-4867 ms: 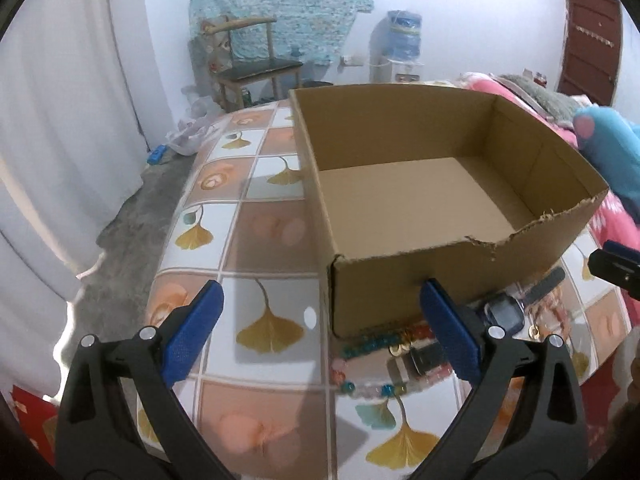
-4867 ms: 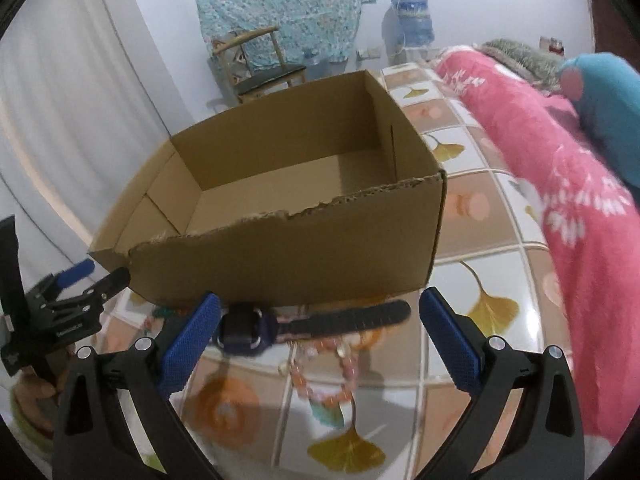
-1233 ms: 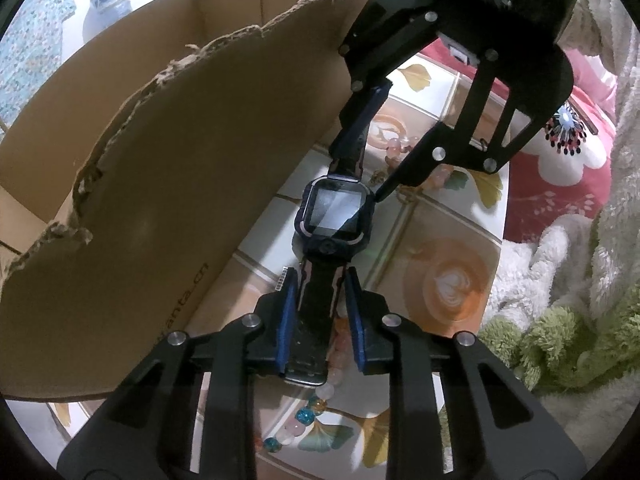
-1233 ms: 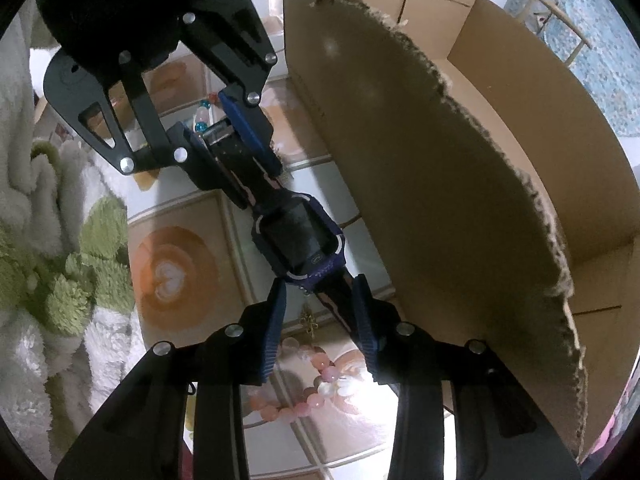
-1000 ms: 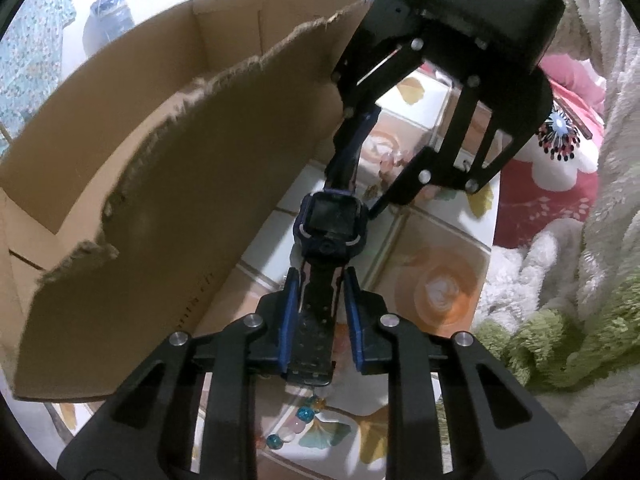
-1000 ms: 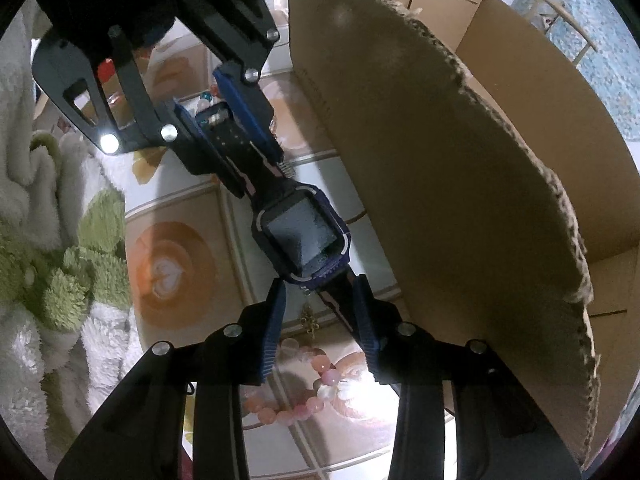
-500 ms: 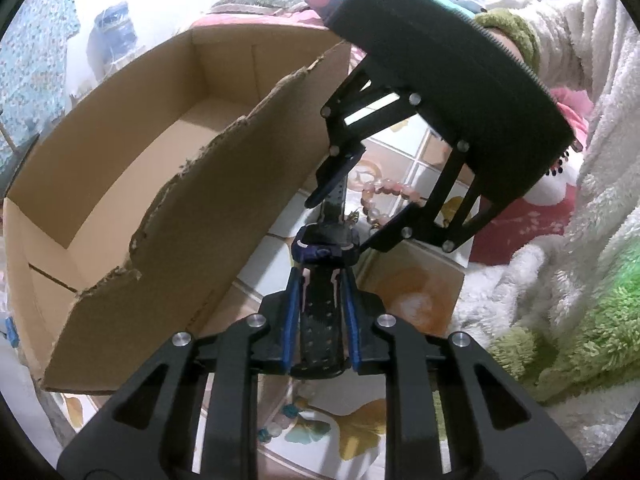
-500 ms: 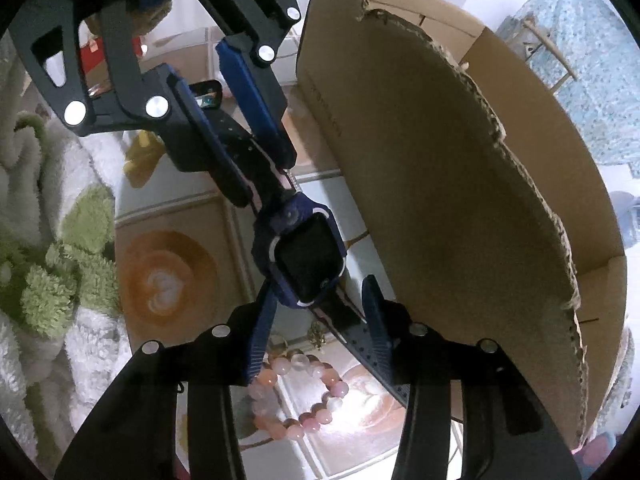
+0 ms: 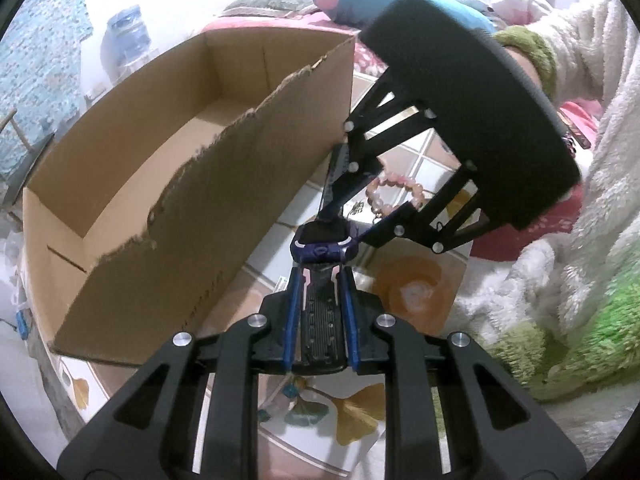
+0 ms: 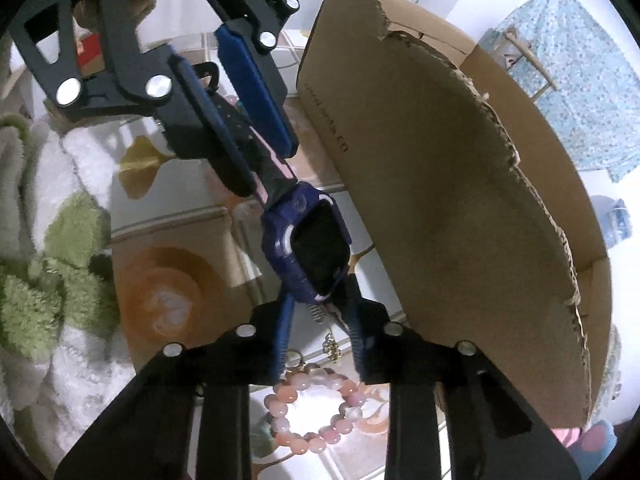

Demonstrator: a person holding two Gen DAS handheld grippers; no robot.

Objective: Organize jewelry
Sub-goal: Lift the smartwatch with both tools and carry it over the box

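Note:
A dark blue smartwatch (image 9: 322, 246) hangs above the tiled tabletop, beside the open cardboard box (image 9: 240, 184). My left gripper (image 9: 320, 280) is shut on one strap, seen from the other side as the left gripper (image 10: 268, 168). The watch body (image 10: 308, 240) is tilted, its face toward the box (image 10: 440, 200). The other strap runs between the jaws of my right gripper (image 10: 318, 300), which are closing; a gap shows beside the strap. The right gripper (image 9: 344, 224) faces me in the left wrist view. A pink bead bracelet (image 10: 316, 412) lies on the table below.
A small gold charm (image 10: 330, 344) lies near the bracelet (image 9: 396, 192). A person's fluffy white and green sleeve (image 9: 560, 280) fills the right side. Coloured beads (image 9: 288, 392) sit under my left gripper. A pink bedspread (image 9: 304, 20) lies behind the box.
The watch has risen off the table and rolled so its face turns toward the box. The right jaws widened, then narrowed again. The left grip on the strap has held.

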